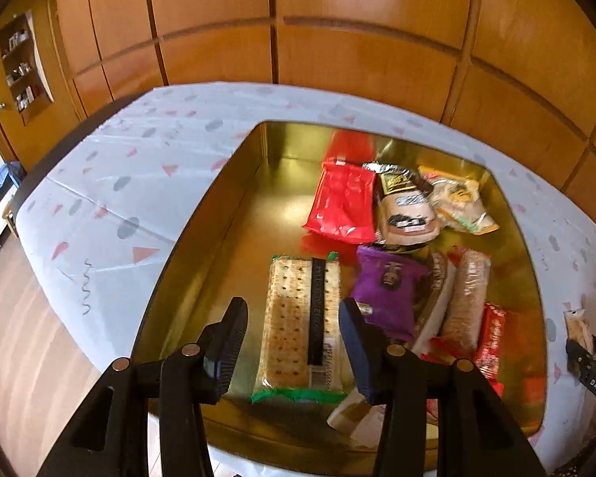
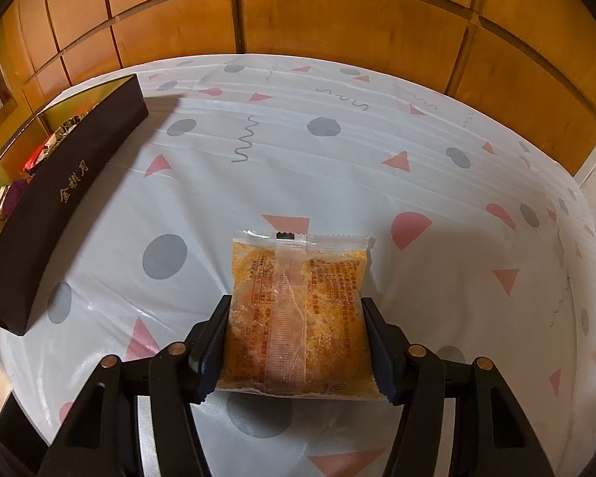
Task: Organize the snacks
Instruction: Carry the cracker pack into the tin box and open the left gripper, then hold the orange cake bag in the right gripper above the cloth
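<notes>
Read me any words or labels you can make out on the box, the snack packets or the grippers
"金秋月", gold characters, as best I can read them: side of the dark box.
"DAS", partial: right gripper.
Red print on the clear orange packet held in that gripper: too small to read.
Cracker pack strip and purple packet: blurred, unreadable.

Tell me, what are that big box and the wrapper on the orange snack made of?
The box looks like stiff card or tin: matte dark brown outside with gold lettering, and a shiny gold lining that mirrors the packets. The orange snack's wrapper looks like thin clear plastic film, glossy, with a crimped seam and zigzag edges.
</notes>
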{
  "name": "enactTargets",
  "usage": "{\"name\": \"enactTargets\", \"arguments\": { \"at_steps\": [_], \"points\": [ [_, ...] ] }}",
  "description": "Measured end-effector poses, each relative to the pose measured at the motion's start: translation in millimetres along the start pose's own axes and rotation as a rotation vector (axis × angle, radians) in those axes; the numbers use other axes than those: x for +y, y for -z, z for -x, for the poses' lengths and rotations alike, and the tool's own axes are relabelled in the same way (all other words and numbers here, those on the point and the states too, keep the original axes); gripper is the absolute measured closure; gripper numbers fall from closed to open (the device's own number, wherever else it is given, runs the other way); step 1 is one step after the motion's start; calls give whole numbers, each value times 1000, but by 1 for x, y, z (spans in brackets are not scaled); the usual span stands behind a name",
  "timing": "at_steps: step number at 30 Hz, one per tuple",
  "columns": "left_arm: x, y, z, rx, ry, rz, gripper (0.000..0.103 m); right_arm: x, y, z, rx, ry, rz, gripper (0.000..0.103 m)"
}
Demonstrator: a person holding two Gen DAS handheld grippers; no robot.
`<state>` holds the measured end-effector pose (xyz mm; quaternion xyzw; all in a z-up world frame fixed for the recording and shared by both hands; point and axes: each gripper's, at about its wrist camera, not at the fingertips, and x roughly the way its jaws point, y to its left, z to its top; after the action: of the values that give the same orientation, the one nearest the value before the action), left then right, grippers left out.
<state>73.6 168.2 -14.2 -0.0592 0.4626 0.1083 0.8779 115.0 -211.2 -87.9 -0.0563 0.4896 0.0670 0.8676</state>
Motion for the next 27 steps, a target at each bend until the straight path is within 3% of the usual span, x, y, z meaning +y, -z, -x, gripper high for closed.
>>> {"name": "enactTargets", "arguments": {
  "at_steps": [9, 27],
  "points": [
    [-12, 17, 23, -38, 29, -17, 55, 2, 4, 3, -19, 14, -20, 41],
    [-22, 26, 29, -42, 61, -33, 55, 1, 15, 14, -4, 15, -40, 40]
  ]
}}
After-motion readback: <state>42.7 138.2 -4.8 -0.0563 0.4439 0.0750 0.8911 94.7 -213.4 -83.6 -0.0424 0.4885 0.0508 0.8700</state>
